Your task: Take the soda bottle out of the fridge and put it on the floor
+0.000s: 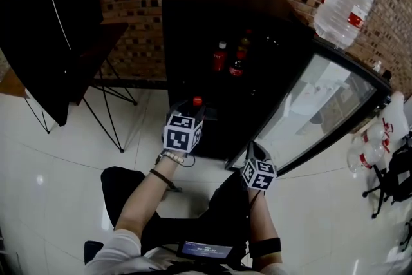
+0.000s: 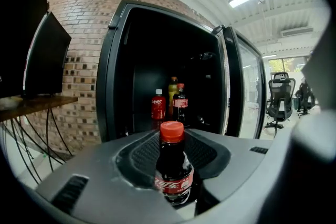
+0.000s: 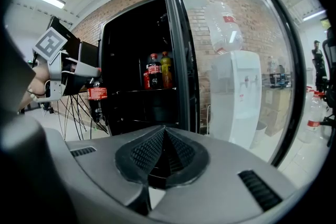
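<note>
A cola bottle (image 2: 173,173) with a red cap and red label stands upright between the jaws of my left gripper (image 1: 192,114), which is shut on it. In the head view its red cap (image 1: 197,101) shows just in front of the black fridge (image 1: 193,22), outside the opening. Three more bottles (image 2: 170,101) stand on a shelf inside. My right gripper (image 3: 164,157) is shut with nothing between its pads. It sits low beside the open glass door (image 1: 322,106). From the right gripper view, the left gripper (image 3: 63,73) and its bottle (image 3: 97,94) hang left of the fridge.
A black screen on a wire-legged stand (image 1: 51,29) is left of the fridge. A water dispenser with an upturned jug (image 1: 344,6) stands behind the door. Water jugs (image 1: 373,145) and an office chair (image 1: 393,177) are at the right. White tiled floor (image 1: 71,183) lies below.
</note>
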{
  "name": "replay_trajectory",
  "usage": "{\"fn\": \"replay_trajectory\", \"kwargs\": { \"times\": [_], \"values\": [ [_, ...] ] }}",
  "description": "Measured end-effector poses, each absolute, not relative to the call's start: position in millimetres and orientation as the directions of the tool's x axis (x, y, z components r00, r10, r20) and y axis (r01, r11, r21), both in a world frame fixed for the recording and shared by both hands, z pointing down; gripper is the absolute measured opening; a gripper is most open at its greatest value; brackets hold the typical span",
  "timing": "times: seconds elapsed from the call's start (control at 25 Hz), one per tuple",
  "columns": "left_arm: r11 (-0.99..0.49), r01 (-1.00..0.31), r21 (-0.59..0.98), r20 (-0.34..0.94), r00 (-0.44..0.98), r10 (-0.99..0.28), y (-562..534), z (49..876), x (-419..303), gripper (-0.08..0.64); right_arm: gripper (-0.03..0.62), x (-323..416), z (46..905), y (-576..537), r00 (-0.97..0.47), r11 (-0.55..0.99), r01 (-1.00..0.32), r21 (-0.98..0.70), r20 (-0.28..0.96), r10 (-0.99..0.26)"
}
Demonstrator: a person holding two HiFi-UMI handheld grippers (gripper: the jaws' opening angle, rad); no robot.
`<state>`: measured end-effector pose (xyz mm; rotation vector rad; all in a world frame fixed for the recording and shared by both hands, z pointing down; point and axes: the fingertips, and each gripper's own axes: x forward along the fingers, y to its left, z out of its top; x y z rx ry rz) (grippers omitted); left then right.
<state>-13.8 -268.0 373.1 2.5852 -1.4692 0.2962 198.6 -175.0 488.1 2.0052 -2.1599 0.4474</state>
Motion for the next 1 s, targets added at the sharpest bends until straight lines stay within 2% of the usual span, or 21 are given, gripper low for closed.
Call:
{"fn": "replay_trajectory", "kwargs": {
  "times": [1.0],
  "values": [
    [-0.472, -0.875, 0.102, 0.491, 0.457, -0.741, -205.3, 547.3, -35.8, 0.14, 0.015, 200.7, 490.5, -175.1, -0.092, 0.065, -0.993, -0.096, 0.319, -0.943]
  ]
}}
